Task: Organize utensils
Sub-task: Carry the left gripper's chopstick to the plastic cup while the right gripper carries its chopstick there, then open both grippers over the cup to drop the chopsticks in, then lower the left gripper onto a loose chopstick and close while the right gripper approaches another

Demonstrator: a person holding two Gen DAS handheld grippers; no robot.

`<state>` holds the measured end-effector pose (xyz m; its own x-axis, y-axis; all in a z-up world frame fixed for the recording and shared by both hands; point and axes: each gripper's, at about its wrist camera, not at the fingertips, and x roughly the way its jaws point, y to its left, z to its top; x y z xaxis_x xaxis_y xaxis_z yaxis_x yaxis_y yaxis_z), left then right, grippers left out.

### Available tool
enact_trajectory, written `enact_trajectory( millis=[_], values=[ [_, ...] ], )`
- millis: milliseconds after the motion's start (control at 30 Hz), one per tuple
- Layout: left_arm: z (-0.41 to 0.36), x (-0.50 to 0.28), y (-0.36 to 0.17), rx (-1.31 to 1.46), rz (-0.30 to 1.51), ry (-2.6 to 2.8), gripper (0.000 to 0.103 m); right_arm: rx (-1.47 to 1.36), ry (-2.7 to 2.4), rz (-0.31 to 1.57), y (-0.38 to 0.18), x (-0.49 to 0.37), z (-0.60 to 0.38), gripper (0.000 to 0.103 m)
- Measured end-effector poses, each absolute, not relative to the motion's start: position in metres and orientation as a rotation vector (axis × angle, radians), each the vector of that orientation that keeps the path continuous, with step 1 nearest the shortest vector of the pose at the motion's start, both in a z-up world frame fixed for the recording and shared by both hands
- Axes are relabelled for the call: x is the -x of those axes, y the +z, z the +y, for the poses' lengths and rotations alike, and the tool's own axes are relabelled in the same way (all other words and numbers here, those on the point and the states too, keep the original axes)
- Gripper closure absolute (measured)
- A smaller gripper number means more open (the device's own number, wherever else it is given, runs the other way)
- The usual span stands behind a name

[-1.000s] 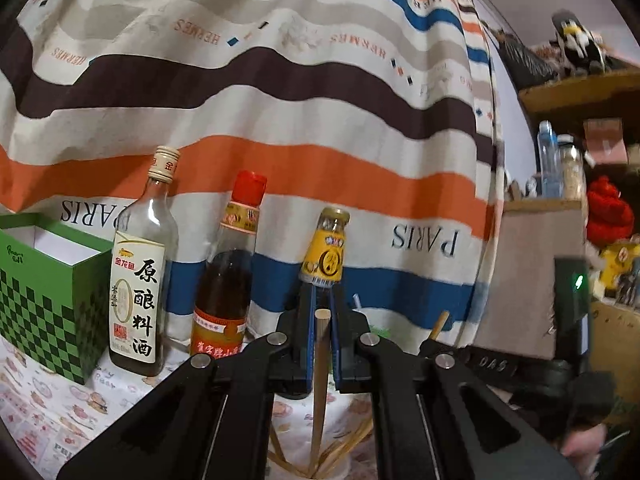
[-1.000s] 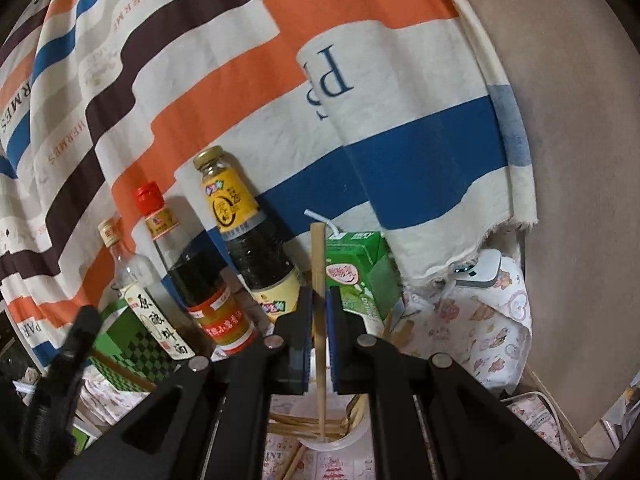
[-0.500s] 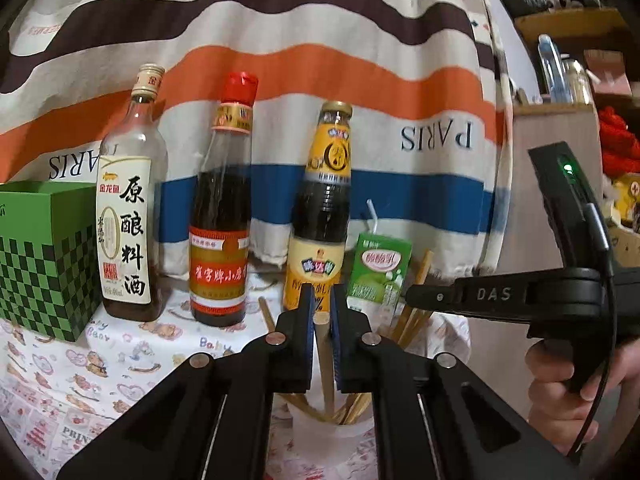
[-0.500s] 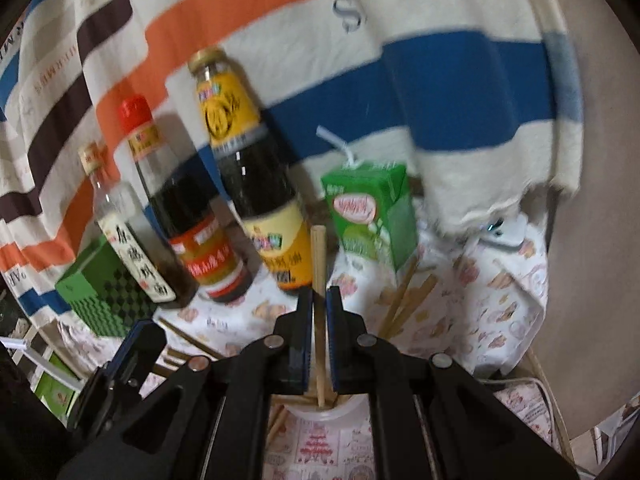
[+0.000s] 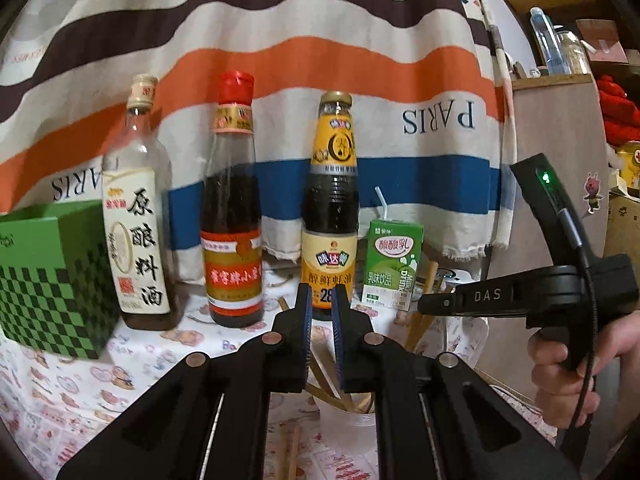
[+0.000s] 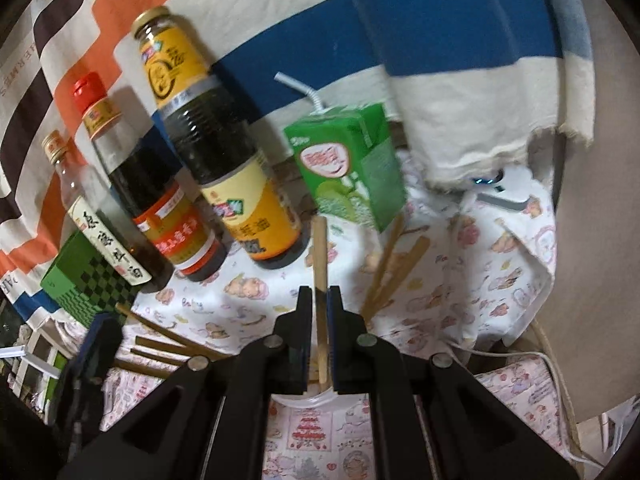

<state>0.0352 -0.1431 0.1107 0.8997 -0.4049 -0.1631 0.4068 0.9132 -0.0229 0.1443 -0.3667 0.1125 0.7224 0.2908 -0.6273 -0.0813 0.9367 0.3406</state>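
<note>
My left gripper (image 5: 320, 300) is open by a narrow gap with nothing between its pads, just above a clear plastic cup (image 5: 348, 424) holding several wooden chopsticks (image 5: 328, 376). My right gripper (image 6: 319, 300) is shut on one upright wooden chopstick (image 6: 320, 256), whose lower end reaches down to the cup rim (image 6: 316, 398). Other chopsticks (image 6: 396, 268) lean out of the cup to the right, and more (image 6: 160, 344) stick out to the left. The right gripper also shows in the left wrist view (image 5: 424, 305).
Three sauce bottles (image 5: 232, 208) stand in a row at the back, with a green drink carton (image 5: 394, 264) to their right and a green checkered box (image 5: 48, 280) to their left. A striped cloth (image 5: 280, 40) hangs behind. Loose chopsticks (image 5: 290, 452) lie on the patterned tablecloth.
The left gripper has let go of its chopstick, which dropped into the cup, and its jaws parted slightly. Both grippers lowered toward the cup; the right one still holds its chopstick.
</note>
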Motion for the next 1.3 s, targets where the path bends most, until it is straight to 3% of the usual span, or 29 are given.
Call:
enact_trajectory(
  millis=[67,133,233,433,600,733,867,933,1200,1300],
  values=[
    [-0.140,-0.029,0.115,-0.031,0.152,-0.413,0.082,-0.314,0.206,0.724,0.117,-0.142,-0.370,0.075],
    [-0.137,-0.022,0.119,-0.056,0.138,-0.392,0.071,-0.316,0.208,0.713,0.122,-0.139,-0.371,0.073],
    [-0.126,-0.011,0.124,-0.072,0.124,-0.367,0.062,-0.300,0.216,0.692,0.131,-0.132,-0.369,0.060],
    [-0.098,0.002,0.125,-0.091,0.129,-0.259,0.041,-0.243,0.259,0.636,0.146,-0.115,-0.354,0.045],
    [-0.070,0.002,0.112,-0.079,0.178,-0.184,0.036,-0.198,0.270,0.636,0.145,-0.107,-0.337,0.042],
    [-0.053,0.006,0.097,-0.107,0.223,-0.147,0.023,-0.133,0.262,0.688,0.131,-0.097,-0.320,0.041],
    [-0.049,0.011,0.083,-0.134,0.292,-0.167,0.016,-0.081,0.277,0.734,0.114,-0.079,-0.305,0.040],
    [-0.050,0.014,0.075,-0.145,0.320,-0.151,0.006,-0.079,0.292,0.750,0.104,-0.070,-0.300,0.039],
    [-0.047,0.007,0.026,-0.078,0.453,-0.220,0.001,-0.083,0.306,0.848,0.048,-0.054,-0.292,0.038],
    [-0.048,-0.015,-0.001,-0.034,0.615,-0.236,0.001,-0.152,0.281,0.919,0.024,-0.065,-0.301,0.029]
  ],
)
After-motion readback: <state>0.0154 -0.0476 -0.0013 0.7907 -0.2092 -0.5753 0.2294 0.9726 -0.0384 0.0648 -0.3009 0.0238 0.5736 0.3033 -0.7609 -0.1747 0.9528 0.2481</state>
